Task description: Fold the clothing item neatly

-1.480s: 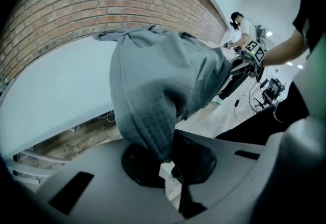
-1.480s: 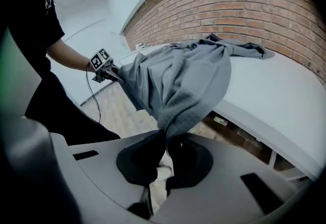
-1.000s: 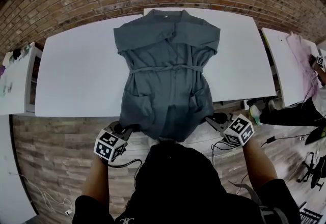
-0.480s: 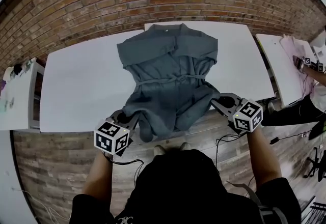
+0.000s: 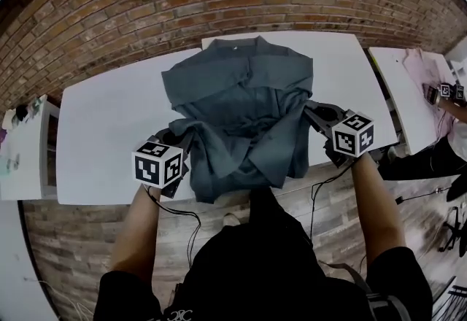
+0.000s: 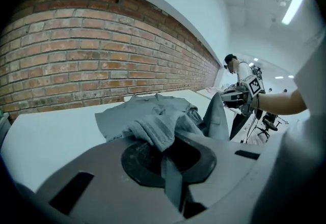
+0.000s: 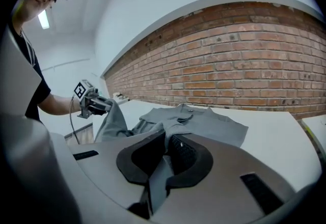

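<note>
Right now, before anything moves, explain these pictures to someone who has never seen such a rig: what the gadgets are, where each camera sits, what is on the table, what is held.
There is no robot: a person holds a two-jaw gripper in each hand, the left gripper and the right gripper, each carrying a cube with square markers. The head view comes from a camera on the person's head, looking down. The two gripper views come from cameras riding on each gripper, looking along its jaws. On the white table lies a grey garment, collar at the far side. Both grippers are shut on its near edge, one at each side, holding it up over the rest.
</note>
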